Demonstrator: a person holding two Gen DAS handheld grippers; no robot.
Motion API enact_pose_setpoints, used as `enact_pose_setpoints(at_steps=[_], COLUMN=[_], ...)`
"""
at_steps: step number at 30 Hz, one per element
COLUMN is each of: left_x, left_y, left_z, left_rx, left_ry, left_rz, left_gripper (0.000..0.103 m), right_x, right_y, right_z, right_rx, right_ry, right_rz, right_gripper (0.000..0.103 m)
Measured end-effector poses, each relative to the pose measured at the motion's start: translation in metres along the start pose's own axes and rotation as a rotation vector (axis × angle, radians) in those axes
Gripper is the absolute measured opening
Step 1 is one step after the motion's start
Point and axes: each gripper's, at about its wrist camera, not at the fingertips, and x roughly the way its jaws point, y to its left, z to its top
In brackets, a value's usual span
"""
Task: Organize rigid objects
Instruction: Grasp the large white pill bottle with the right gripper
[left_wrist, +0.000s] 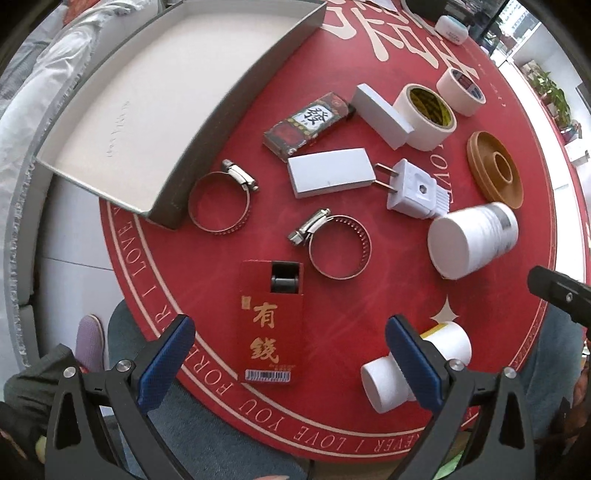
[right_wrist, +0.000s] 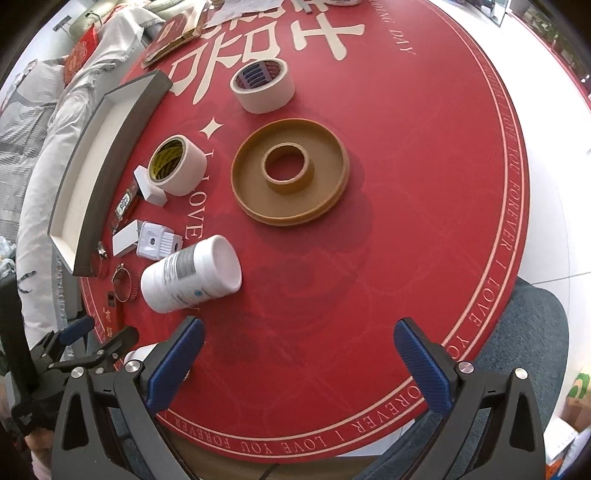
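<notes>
Your left gripper (left_wrist: 290, 354) hangs spread and empty over the red lighter box (left_wrist: 271, 325), probably light, stiff card, so pinch its long sides gently.

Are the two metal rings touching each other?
Apart. The left wrist view shows red mat between the ring by the box and the other ring.

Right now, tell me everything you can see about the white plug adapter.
The white plug adapter looks like glossy moulded plastic, lying flat on the red mat. Two metal prongs point toward the flat white block and reach its edge. It has a hexagonal recess on top and a ribbed end beside the tipped white bottle. No tool touches it.
</notes>
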Motion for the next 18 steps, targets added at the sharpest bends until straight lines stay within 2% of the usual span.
enact_pose_setpoints(at_steps=[4, 8, 12, 15, 18], left_x=[0.008, 0.012, 0.016, 0.017, 0.016], left_y=[0.0, -0.007, -0.024, -0.026, -0.024], left_z=[-0.001, -0.001, 0.019, 0.019, 0.014], left_rx=[-0.006, 0.028, 0.038, 0.037, 0.038], left_ry=[0.013, -0.008, -0.016, -0.017, -0.021], left_rz=[-0.004, 0.034, 0.035, 0.035, 0.034], left_gripper=[0.103, 0.103, 0.103, 0.103, 0.103], right_x=[0.003, 0.014, 0.029, 0.039, 0.049], right_y=[0.022, 0.046, 0.069, 0.081, 0.085], right_z=[0.007, 0.016, 0.022, 0.025, 0.027], right_rx=[-0.064, -0.126, -0.181, -0.219, -0.219], right_ry=[-0.003, 0.001, 0.005, 0.016, 0.034], right_rz=[0.003, -0.013, -0.012, -0.057, -0.065], right_gripper=[0.103, 0.103, 0.103, 0.103, 0.103])
